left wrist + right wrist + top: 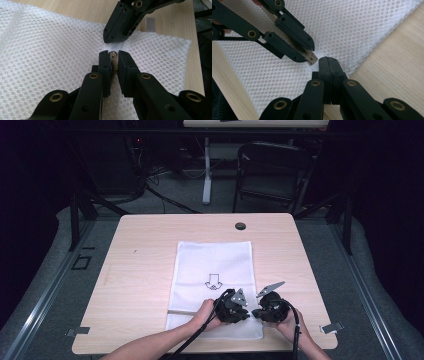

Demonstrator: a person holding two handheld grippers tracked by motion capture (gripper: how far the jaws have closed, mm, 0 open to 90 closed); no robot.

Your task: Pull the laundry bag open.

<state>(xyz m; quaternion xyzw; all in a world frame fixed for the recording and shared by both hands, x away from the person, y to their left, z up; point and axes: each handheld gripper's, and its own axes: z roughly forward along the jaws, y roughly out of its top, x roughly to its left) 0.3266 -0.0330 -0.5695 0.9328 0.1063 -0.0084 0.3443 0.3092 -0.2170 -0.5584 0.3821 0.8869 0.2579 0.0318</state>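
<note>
White mesh bag flat on worktop, near person's edge. Left tool clamped on small beige zipper pull at bag's near right corner. Right tool fully closed, pinching bag edge just beside pull.

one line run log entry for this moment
scene: white mesh bag flat on table | left gripper: shut on small tan piece | right gripper: shut on bag fabric

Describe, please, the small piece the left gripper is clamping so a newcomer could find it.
On the wooden table lies a white mesh bag. Near its right corner closest to the person, the left gripper pinches a small tan zipper pull. It is the only tan, hard bit against white netting.
</note>
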